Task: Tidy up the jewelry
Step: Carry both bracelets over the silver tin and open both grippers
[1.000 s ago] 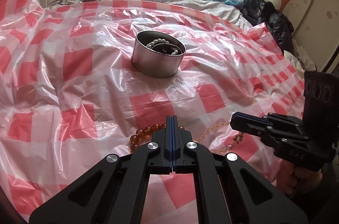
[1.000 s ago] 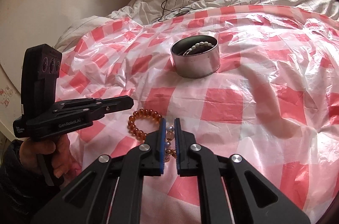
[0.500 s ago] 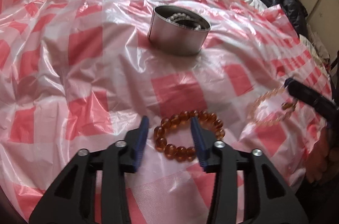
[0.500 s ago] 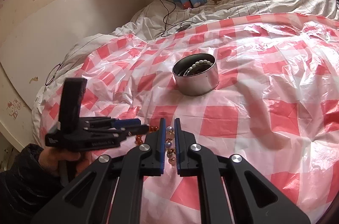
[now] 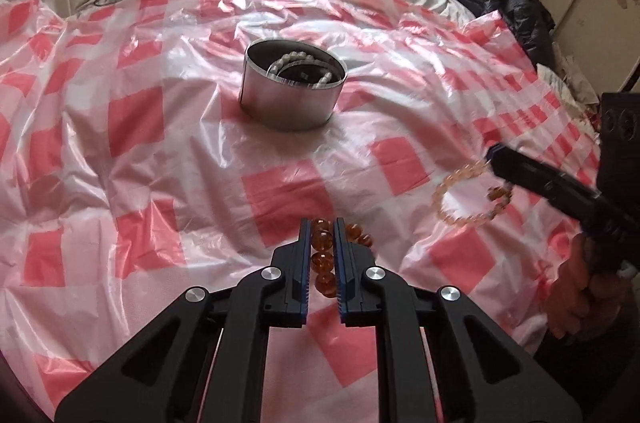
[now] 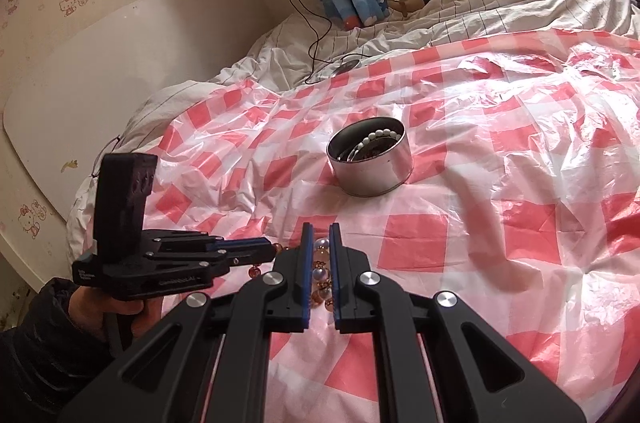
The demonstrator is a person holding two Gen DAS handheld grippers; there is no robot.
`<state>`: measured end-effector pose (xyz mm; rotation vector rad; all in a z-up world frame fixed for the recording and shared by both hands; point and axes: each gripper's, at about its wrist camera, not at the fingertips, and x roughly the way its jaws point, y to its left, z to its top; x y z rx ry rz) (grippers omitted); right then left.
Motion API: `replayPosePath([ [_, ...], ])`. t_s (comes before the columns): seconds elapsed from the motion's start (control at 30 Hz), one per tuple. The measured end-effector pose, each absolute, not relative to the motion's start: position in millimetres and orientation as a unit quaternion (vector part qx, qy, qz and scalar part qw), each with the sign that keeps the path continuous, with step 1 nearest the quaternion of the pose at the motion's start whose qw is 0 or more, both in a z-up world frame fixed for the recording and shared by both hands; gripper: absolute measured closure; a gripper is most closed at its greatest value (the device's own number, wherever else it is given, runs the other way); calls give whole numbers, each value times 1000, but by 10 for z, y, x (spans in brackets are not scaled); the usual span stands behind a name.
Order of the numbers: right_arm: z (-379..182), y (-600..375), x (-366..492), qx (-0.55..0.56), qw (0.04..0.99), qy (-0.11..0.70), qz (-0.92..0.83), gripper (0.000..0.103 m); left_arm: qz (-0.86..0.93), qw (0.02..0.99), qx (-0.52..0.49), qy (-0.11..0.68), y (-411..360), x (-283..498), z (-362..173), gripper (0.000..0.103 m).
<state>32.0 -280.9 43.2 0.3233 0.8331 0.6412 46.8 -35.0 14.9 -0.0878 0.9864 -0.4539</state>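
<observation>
A round metal tin (image 5: 292,91) stands on the red-and-white checked plastic sheet (image 5: 132,127), with a white bead bracelet (image 5: 298,61) inside; it also shows in the right wrist view (image 6: 372,163). My left gripper (image 5: 322,229) is shut on an amber bead bracelet (image 5: 323,259), close above the sheet. My right gripper (image 6: 321,233) is shut on a pale pink bead bracelet (image 6: 321,277). In the left wrist view this bracelet (image 5: 472,197) hangs in the air from the right gripper (image 5: 493,155), right of the tin.
The sheet covers a bed with a white duvet (image 6: 400,31) behind. A black cable (image 6: 316,35) lies on the duvet at the back. Dark clothes (image 5: 516,11) are piled at the bed's far right. A wall (image 6: 80,43) runs along the left.
My left gripper opened around the amber bracelet, then shut on it. My right gripper has lifted the pale pink bracelet off the sheet and raised it.
</observation>
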Motion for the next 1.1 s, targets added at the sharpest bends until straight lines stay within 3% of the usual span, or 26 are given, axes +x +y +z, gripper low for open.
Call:
replayPosePath([
  [0.33,743,-2871,723,162,866,363,303,95,-243,888,-57,386,-604,1138,1017,93],
  [0.5,742,-2850,1015,160,866,364,303,95,-237,888,-96,383,-626,1597,769,93],
  [0.63,709,-2766,1287,162,862,368,308,95,-157,886,-50,433,-591,1923,223,93],
  [0.73,690,-2638,1481,164,860,368,314,95,-134,889,-33,437,-477,1928,104,92],
  [0.8,651,-2547,1617,178,852,370,324,94,-127,894,-31,429,-379,1873,157,88],
  [0.87,579,-2480,1726,206,839,376,334,95,-118,902,-26,414,-293,1767,254,67],
  [0.97,335,-2332,1926,202,830,417,310,93,-94,916,-6,389,-201,1529,372,48],
  [1.03,172,-2270,1987,142,849,446,243,61,-82,919,0,386,-167,1355,396,40],
  [1.1,164,-2322,1888,118,863,442,212,61,-72,922,2,382,-167,1163,395,32],
])
